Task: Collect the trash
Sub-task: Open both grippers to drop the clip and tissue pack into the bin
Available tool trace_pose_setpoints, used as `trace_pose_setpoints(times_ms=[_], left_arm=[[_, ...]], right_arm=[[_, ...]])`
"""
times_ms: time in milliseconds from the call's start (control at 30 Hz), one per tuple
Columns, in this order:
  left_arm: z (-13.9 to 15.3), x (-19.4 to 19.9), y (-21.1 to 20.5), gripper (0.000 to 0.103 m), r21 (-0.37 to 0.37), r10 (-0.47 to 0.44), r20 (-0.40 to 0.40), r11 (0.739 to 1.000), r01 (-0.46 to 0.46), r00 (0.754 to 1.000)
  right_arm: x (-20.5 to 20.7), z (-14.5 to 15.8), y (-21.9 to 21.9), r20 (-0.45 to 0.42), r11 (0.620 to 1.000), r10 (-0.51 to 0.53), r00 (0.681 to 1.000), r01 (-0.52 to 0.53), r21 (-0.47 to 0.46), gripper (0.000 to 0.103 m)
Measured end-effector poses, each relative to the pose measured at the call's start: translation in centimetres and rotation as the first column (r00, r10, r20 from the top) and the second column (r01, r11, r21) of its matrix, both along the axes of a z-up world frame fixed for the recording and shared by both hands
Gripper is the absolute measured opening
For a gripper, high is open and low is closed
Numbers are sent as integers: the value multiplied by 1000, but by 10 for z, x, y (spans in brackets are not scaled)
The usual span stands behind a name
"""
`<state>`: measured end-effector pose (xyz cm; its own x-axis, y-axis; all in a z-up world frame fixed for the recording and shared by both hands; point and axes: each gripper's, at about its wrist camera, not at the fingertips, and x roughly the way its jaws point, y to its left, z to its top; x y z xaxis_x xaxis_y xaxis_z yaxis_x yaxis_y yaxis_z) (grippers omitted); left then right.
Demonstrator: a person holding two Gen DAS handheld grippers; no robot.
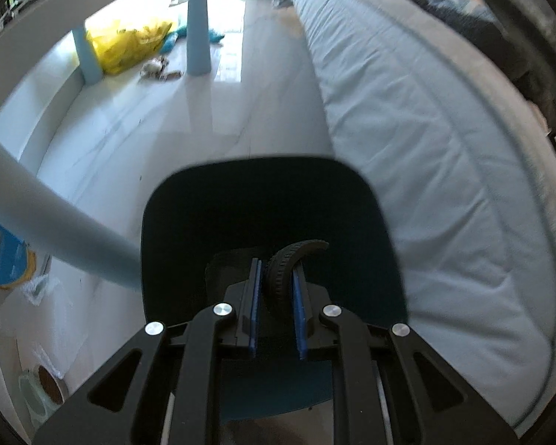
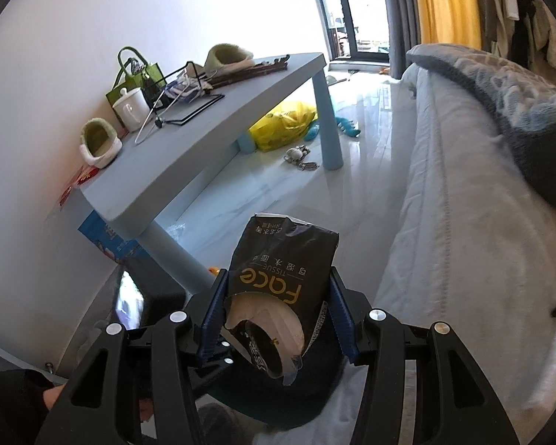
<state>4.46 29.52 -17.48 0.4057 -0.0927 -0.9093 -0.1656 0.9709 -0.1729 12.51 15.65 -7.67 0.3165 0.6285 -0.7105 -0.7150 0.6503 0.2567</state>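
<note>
My left gripper (image 1: 277, 265) is shut on a curved black rubber tyre piece (image 1: 296, 250), pinched between the blue pads. It hangs over the dark open mouth of a bin (image 1: 241, 204) on the floor beside the bed. In the right wrist view, my right gripper (image 2: 279, 272) is shut on a black "Face" tissue pack (image 2: 289, 252); the pack's torn end with white tissue points back toward the camera. Under that pack shows the dark bin (image 2: 270, 404), partly hidden by the gripper.
A light blue table (image 2: 204, 129) carries slippers, a mug and a green bag; its leg (image 1: 74, 230) slants close to the bin. The bed (image 1: 426, 148) runs along the right. A yellow bag (image 1: 129, 44), small floor litter (image 1: 155, 68) and a tape roll (image 1: 50, 385) lie nearby. A hand (image 2: 52, 404) shows lower left.
</note>
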Motion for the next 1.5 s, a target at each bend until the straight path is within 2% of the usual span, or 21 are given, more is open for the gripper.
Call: trace_pose_setpoints(times_ms=[267, 367, 467, 600, 933, 1000, 1267, 1500], left_arm=[[-23, -13, 9, 19, -4, -1, -72, 1000, 0, 997], [-21, -17, 12, 27, -3, 7, -70, 1000, -7, 998], [-13, -20, 19, 44, -12, 16, -46, 1000, -17, 999], [-3, -22, 29, 47, -12, 33, -19, 999, -33, 999], [44, -31, 66, 43, -25, 136, 91, 991, -134, 987], [54, -33, 72, 38, -35, 152, 119, 988, -148, 981], [97, -38, 79, 31, -48, 152, 225, 988, -145, 962], [119, -39, 78, 29, -77, 159, 282, 987, -143, 946]], right_arm=[[3, -13, 18, -42, 1000, 14, 999, -15, -23, 52], [3, -22, 27, -64, 999, 24, 998, -26, -41, 52], [6, -30, 33, -76, 998, 21, 997, -26, -58, 52], [9, -39, 39, -82, 997, 11, 997, -17, -73, 52], [11, -82, 60, -166, 987, -2, 986, -24, -158, 52], [10, -91, 65, -180, 984, -2, 984, -30, -174, 52], [7, -126, 79, -234, 968, -14, 972, -45, -248, 52], [0, -154, 83, -273, 943, -20, 962, -73, -326, 52]])
